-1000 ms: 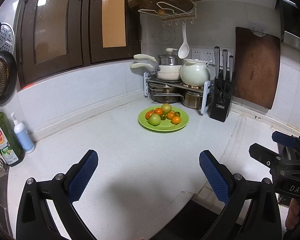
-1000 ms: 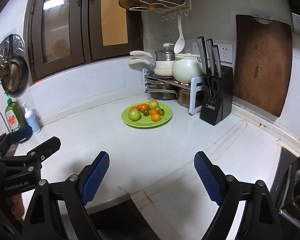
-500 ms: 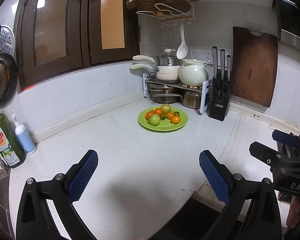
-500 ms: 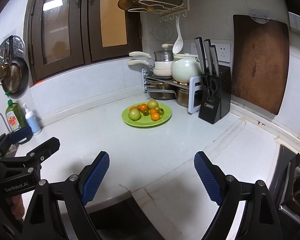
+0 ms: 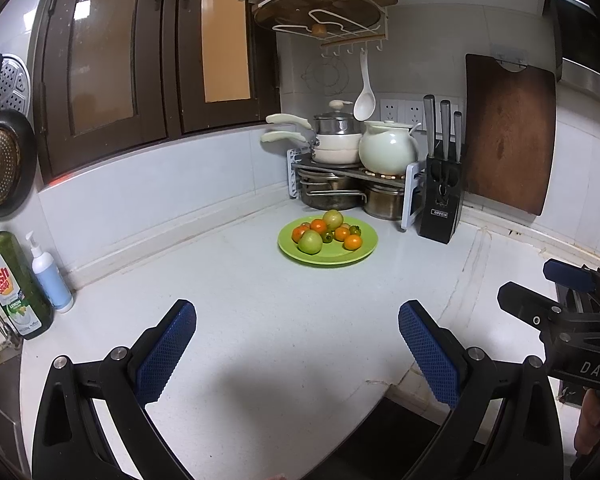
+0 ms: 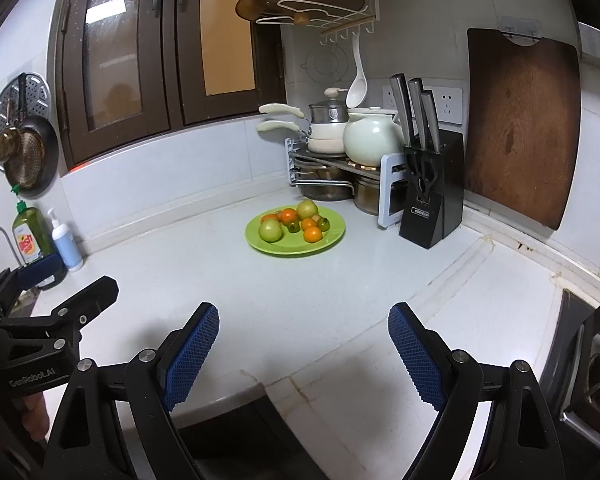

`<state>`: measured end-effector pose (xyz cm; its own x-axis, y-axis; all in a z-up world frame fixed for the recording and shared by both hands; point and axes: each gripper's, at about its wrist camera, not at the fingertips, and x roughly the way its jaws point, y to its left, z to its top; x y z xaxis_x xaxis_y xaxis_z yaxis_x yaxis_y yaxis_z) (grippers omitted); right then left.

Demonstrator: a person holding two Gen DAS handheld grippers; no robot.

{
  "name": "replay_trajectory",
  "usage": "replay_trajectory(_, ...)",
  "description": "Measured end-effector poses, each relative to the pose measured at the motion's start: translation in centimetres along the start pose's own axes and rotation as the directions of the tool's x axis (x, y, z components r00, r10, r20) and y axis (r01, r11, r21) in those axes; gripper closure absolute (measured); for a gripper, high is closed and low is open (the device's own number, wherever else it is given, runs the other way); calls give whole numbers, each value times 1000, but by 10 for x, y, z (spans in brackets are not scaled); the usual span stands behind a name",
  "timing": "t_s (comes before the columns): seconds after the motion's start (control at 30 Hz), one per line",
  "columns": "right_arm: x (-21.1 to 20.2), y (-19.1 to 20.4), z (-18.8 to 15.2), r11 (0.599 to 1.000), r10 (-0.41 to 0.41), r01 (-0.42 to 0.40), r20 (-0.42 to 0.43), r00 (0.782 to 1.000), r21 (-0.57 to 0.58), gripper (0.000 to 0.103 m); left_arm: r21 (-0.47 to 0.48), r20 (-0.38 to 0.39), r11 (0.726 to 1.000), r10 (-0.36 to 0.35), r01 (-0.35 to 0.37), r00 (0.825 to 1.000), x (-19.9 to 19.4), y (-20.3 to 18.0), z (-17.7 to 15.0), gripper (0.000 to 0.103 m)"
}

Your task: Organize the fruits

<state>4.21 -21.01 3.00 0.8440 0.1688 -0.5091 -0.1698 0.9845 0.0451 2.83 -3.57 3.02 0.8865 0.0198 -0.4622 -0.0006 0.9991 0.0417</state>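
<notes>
Fruit is sitting piled on a green plate (image 5: pixel 340 258) toward the back corner of the desk (image 5: pixel 260 320), just in front of the pot rack (image 5: pixel 352 176) and beside the black knife block (image 5: pixel 440 212). The pile holds two larger green-yellow fruits (image 5: pixel 310 242) and several small orange ones (image 5: pixel 353 242), all crowding toward the plate's middle and left side.

Both grippers are hovering over the near edge of the desk, well apart from the plate, and both are pointing across the desk toward it. The left gripper (image 5: pixel 296 348) is showing its jaws spread wide with nothing between them; the right gripper (image 6: pixel 302 350) is doing the same — blue pads far apart, only bare desk in the gap.

From the left wrist view the plate is lying ahead and slightly right of the jaws' centre line; from the right wrist view (image 6: pixel 296 246) it is lying ahead and just a touch left. So the plate is sitting roughly between the two grippers' lines — neither hand looks clearly nearer. The pile has no long axis to speak of, so a straight reach forward and down seems to be what either hand needs, with the knife block crowding the right-hand side.
</notes>
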Motion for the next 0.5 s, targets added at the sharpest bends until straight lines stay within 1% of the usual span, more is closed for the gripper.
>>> replay_trajectory(0.5, 5, -1, -1, 1000, -13, 14, -9, 1000, 13, 16, 6, -16, 1000, -19, 19, 1000, 9, 1, 1, 0)
